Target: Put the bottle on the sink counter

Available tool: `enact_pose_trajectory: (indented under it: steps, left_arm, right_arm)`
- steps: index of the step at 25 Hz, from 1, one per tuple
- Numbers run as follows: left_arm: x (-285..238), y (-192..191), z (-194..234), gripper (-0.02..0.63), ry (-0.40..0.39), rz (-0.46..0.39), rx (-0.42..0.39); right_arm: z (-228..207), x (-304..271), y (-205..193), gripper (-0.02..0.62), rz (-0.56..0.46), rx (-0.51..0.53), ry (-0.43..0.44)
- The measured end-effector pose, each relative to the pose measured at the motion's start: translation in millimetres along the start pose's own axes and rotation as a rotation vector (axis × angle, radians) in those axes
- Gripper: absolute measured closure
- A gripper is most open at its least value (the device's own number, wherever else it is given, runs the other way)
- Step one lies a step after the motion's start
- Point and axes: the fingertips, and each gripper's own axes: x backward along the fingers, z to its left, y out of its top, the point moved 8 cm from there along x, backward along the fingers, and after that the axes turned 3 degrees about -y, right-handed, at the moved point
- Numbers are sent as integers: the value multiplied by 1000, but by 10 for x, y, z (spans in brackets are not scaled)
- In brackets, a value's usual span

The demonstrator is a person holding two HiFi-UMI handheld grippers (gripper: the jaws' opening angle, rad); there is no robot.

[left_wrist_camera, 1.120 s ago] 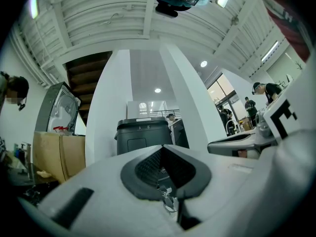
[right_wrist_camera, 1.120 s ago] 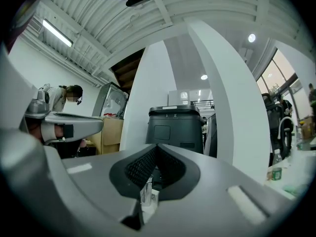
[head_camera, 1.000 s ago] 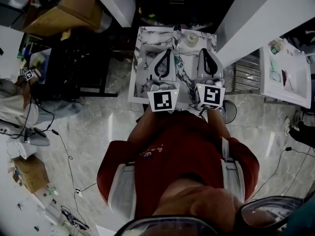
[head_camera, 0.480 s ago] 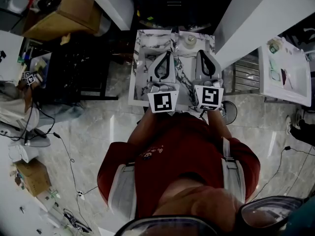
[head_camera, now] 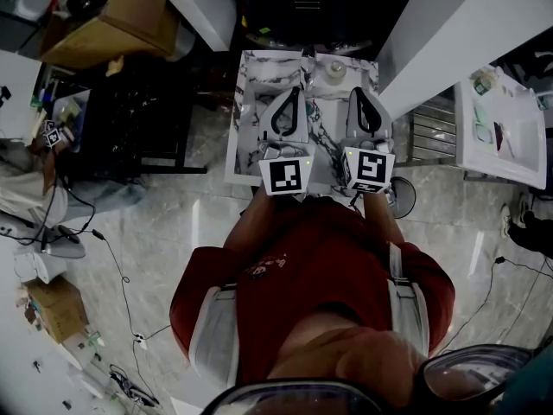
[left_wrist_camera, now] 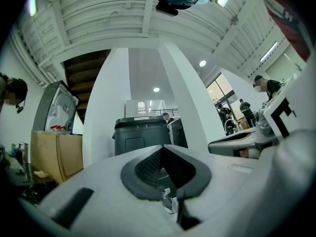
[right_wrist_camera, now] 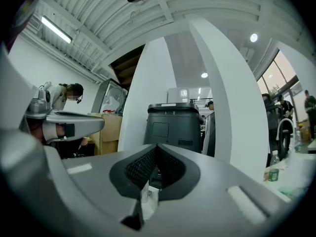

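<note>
Left gripper (head_camera: 297, 89) and right gripper (head_camera: 357, 89) were held closed and empty over the sink counter (head_camera: 235, 164); the bottle (head_camera: 335, 70) was seen standing at its far edge, as the task would leave it.

The sink counter (head_camera: 242, 150) looks like veined marble, the floor (head_camera: 155, 223) glossy stone, the box (head_camera: 112, 15) matt cardboard, the shirt (head_camera: 320, 249) cloth.

The desk (head_camera: 246, 145) at upper centre is white marble with dark veins. The left gripper (head_camera: 296, 93) and right gripper (head_camera: 355, 93) are pale grey, with black-and-white square markers on their cubes. The shirt (head_camera: 320, 258) is red.
</note>
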Motion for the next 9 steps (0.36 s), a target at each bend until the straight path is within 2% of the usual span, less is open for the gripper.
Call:
enact_pose_trajectory:
  steps: [2,5,9]
  left_arm:
    - [-3,3,1,603,-2,-3,-8]
    - [1,-28,-20,603,30,-17,97]
    - [3,-45,-20,603,40,-9,126]
  right_arm:
    - [1,2,-1,594,1,-2,-2]
    - [-2,-2,2,594,-2,4,1]
    - [-5,-10,-4,594,6,11,-2]
